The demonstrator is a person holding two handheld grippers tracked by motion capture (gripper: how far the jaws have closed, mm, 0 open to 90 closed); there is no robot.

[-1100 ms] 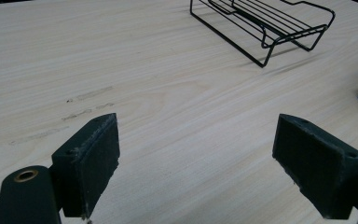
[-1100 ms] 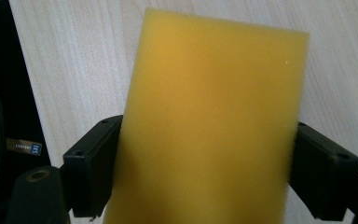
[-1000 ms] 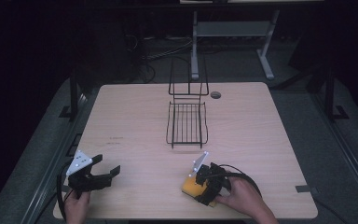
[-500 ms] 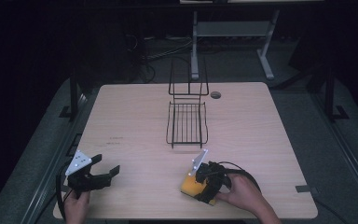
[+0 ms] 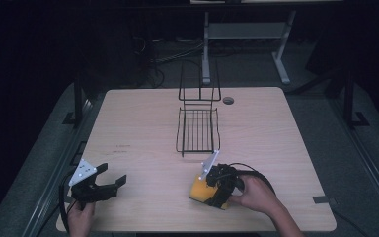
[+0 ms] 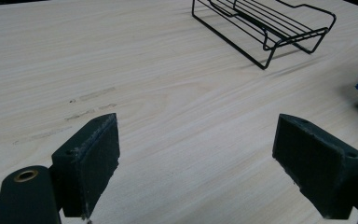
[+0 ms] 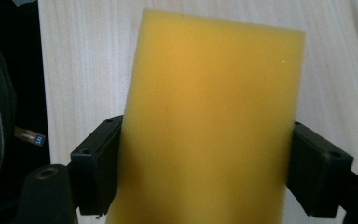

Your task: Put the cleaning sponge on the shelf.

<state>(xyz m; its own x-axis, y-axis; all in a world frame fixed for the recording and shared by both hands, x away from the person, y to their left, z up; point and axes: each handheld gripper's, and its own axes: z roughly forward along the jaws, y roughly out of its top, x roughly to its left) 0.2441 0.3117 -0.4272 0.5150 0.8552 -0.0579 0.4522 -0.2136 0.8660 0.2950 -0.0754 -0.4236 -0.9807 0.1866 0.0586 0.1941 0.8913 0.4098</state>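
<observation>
Right gripper (image 5: 208, 191) pinches the yellow sponge (image 5: 201, 189) at 5 o'clock on the tabletop (image 5: 148, 118)
The sponge is soft and, in the right gripper view, the pads (image 7: 95, 170) grip just its lower part, so it could bend or slip out if tilted fast; the right hand (image 5: 254, 193) comes in from 5 o'clock, the gripper aimed toward 9. The left gripper (image 5: 109, 180), jaws spread and holding nothing, hovers at 8 o'clock, well apart, aimed toward the black wire rack (image 5: 197, 129) at centre
</observation>
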